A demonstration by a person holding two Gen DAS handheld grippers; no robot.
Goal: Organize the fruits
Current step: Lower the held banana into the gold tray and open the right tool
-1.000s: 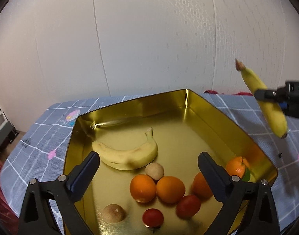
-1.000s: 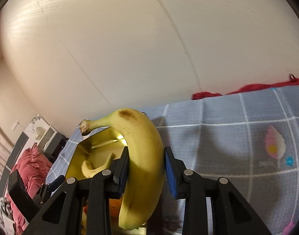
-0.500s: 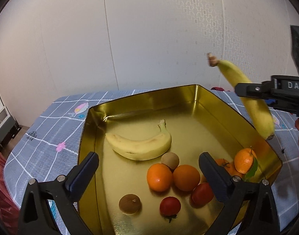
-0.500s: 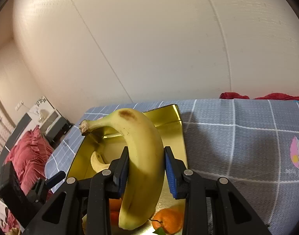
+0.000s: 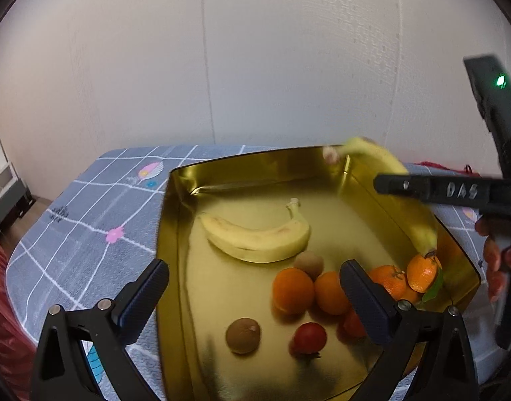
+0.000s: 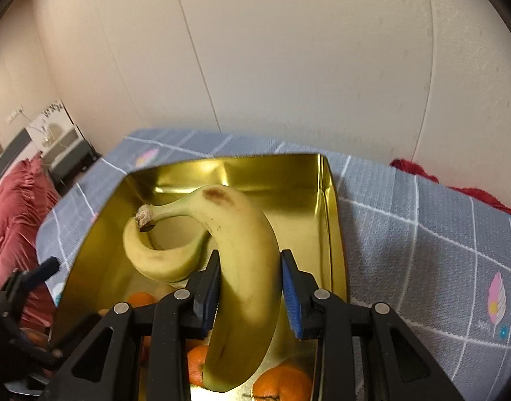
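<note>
Banana (image 6: pixel 245 267) held mid-body by our right gripper (image 6: pixel 250 287), jaws closed nearly all the way and pressing both flanks; in the right wrist view it hangs at lower centre, stem up and left, over the gold tray (image 6: pixel 329 200). Left gripper (image 5: pixel 255 297) hovers at the bottom of its frame, jaws wide apart and empty.

Second banana (image 5: pixel 255 237) lies in mid-tray. Oranges (image 5: pixel 293 289), a tomato (image 5: pixel 308 337) and two brown round fruits (image 5: pixel 243 334) crowd the tray's lower right.

Handling, our judgement: light, soft under the peel, bruises readily; one brown mark already shows near the stem. Peel looks smooth, so a tilt could let it slide. Mid-body hold suits it; the stem is too thin to trust. We would set it down gently, beside the first banana, clear of the oranges.

Surface: tabletop under a grey-blue checked cloth (image 5: pixel 98 220) with small flower prints. Plain pale wall (image 5: pixel 255 67) behind; red bedding (image 6: pixel 11 220) at the left edge of the right wrist view.
</note>
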